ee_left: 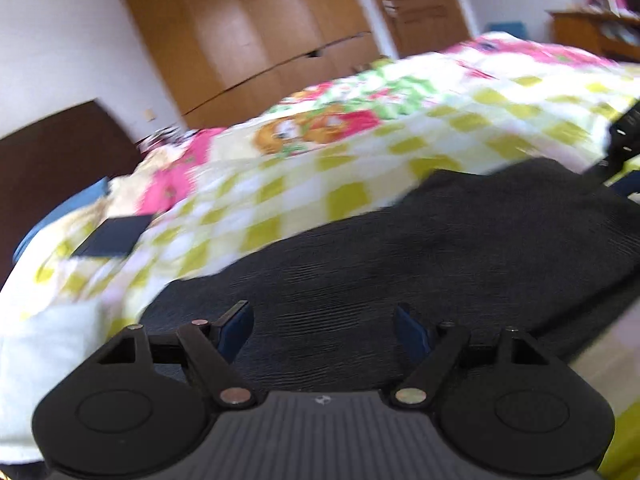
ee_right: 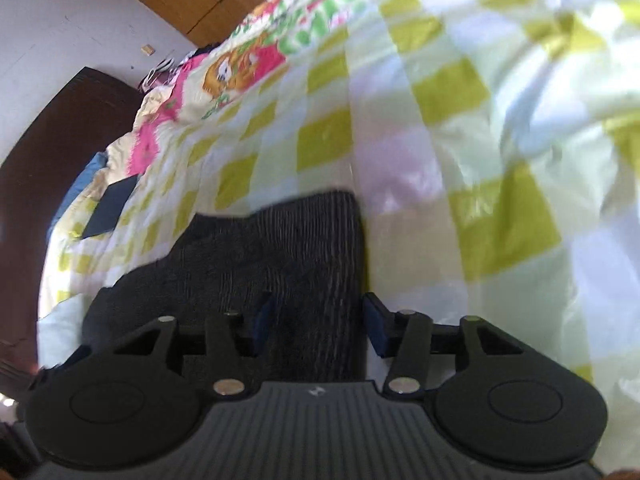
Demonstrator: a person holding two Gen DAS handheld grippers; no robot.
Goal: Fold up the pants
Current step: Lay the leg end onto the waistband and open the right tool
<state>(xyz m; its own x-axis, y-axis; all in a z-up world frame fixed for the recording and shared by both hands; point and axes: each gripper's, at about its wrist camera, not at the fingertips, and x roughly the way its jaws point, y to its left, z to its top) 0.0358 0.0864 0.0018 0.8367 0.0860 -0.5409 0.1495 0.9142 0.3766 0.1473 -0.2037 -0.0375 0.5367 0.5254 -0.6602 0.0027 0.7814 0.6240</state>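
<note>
On the bed (ee_left: 360, 184), spread with a green-and-white checked cover, the dark ribbed pants (ee_left: 440, 248) are laid flat near the front edge, presumably so a fold can be made. In the left wrist view the left hand-held gripper (ee_left: 324, 330) is seen above the fabric with its jaws wide apart and nothing between them. In the right wrist view the right hand-held gripper (ee_right: 320, 322) is seen partly open, straddling the pants' right edge (ee_right: 356, 264); the pads do not appear to press the cloth, which suggests a release or an approach. A dark flat object (ee_left: 114, 236) lies at nine o'clock from the pants, well apart. Wooden wardrobes (ee_left: 248, 32) stand at twelve o'clock.
</note>
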